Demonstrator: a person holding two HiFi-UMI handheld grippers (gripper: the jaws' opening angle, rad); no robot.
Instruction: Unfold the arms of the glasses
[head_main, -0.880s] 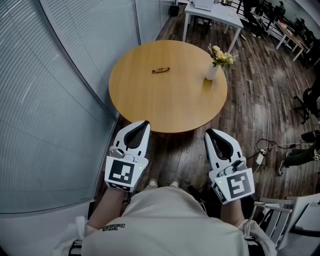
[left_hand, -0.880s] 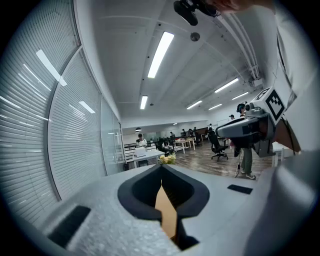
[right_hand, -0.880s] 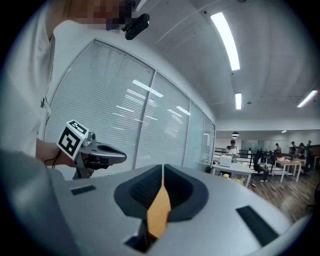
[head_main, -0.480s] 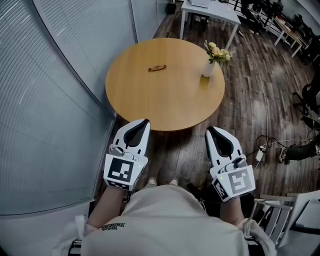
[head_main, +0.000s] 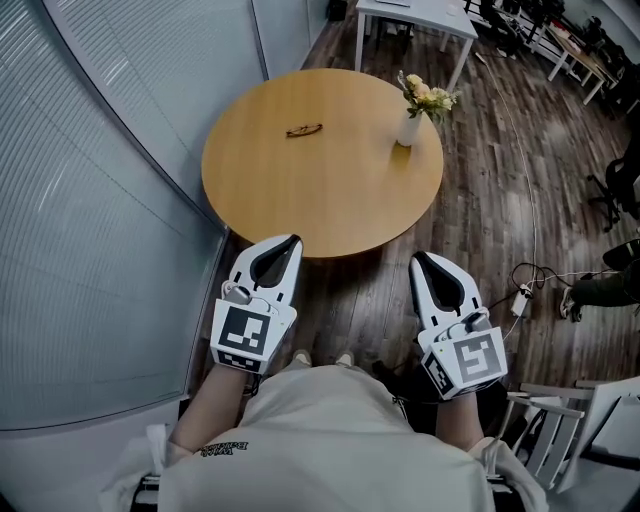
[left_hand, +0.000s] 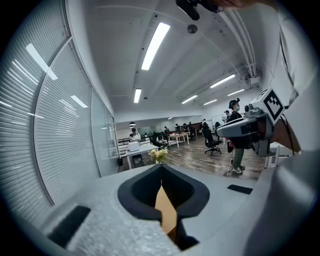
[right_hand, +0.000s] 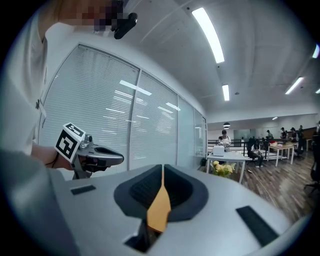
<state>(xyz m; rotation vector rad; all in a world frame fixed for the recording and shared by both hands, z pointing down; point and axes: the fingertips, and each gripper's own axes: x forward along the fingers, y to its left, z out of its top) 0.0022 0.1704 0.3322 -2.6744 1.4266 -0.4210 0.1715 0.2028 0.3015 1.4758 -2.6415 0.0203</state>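
Note:
A small pair of brown glasses lies folded on the round wooden table, toward its far left part. My left gripper is held near my body, short of the table's near edge, with its jaws shut and nothing between them. My right gripper hangs at the same height to the right, over the floor, its jaws also shut and empty. In the left gripper view the closed jaws point at the table, and the right gripper shows at the side. The right gripper view shows its own closed jaws.
A white vase of flowers stands on the table's right part. A curved glass wall with blinds runs along the left. A white desk stands beyond the table. Cables and a plug lie on the wooden floor at right.
The table and glasses have slid slightly up and left in the head view as the head shifted. Both grippers stay in the same place, still shut.

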